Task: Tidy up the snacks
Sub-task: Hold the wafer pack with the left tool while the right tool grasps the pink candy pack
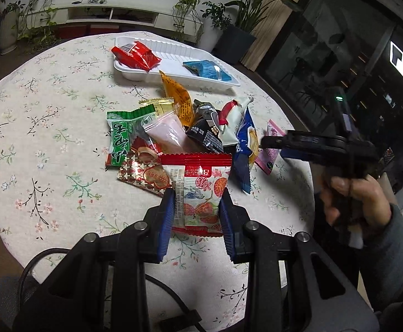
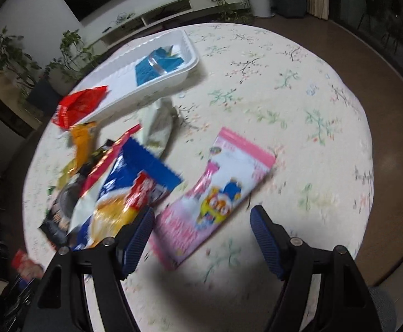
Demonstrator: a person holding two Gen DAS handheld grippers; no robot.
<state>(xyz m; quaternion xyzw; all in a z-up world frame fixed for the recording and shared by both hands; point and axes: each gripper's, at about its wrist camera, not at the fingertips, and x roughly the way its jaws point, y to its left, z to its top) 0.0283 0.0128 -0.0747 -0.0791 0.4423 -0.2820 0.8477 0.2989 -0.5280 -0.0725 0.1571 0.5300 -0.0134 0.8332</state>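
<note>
1. Snacks (image 1: 173, 135) lie piled at frame centre on the floral table (image 1: 49, 138); two sit in the white tray (image 1: 173, 55) above.
2. Left gripper (image 1: 197, 207) clamps a red-and-white packet (image 1: 198, 188).
3. Right gripper (image 2: 201, 227) gapes wide over the pink packet (image 2: 215, 193).

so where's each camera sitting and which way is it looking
Left wrist: rides the left hand-held gripper, looking down across the table at the snack pile and white tray; its pads clamp a red-and-white packet. The right hand-held gripper and the hand holding it show at the right.
Right wrist: rides the right hand-held gripper, looking steeply down, open over a pink packet; only its own fingers show.
Shared: the tray, its blue packet, the pink packet.
</note>
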